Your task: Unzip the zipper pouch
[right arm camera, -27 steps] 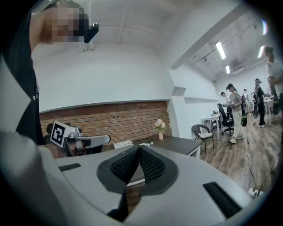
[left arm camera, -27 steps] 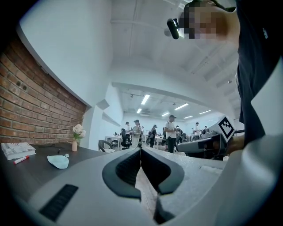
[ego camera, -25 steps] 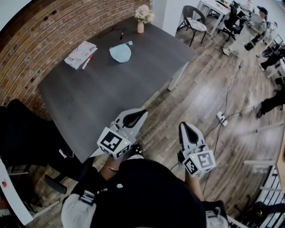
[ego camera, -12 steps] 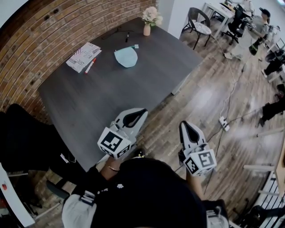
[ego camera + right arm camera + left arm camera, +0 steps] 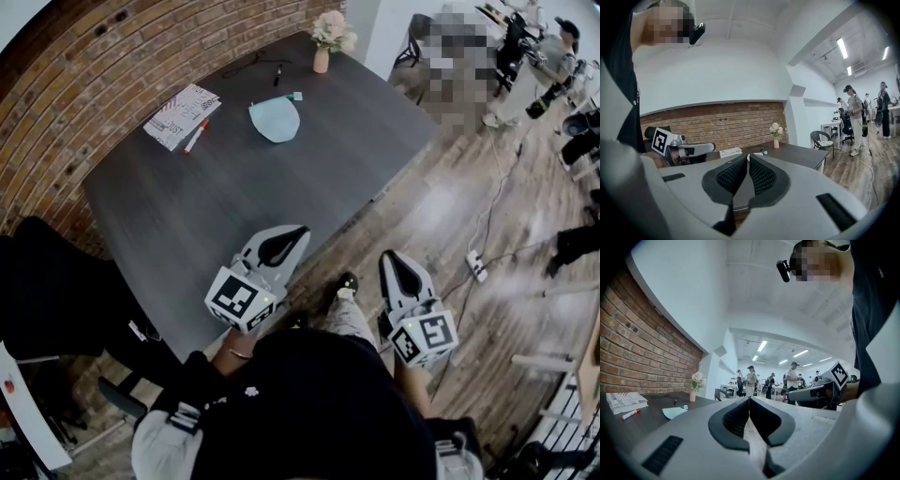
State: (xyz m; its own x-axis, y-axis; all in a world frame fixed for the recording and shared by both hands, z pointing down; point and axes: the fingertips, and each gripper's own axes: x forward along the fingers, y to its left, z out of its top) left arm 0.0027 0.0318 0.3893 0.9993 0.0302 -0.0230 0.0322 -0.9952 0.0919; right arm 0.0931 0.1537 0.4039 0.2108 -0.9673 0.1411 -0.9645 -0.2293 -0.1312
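The light blue zipper pouch (image 5: 275, 119) lies flat on the far part of the dark table (image 5: 234, 202), and shows small in the left gripper view (image 5: 674, 412). Both grippers hang well short of it, near the table's near corner. My left gripper (image 5: 302, 231) hovers over that table edge with its jaws shut and nothing between them (image 5: 749, 398). My right gripper (image 5: 386, 256) is off the table, over the wooden floor. Its jaws are opening, a thin gap shows, and they hold nothing (image 5: 749, 156).
A printed booklet (image 5: 182, 114) and a red marker (image 5: 196, 137) lie left of the pouch. A vase of flowers (image 5: 324, 41) stands at the far corner. A black chair (image 5: 52, 281) is at the left. A power strip (image 5: 476, 266) and cables lie on the floor; people stand far right.
The table and pouch have slid slightly right in the head view. A shoe has come into view between the grippers. Both grippers keep their places.
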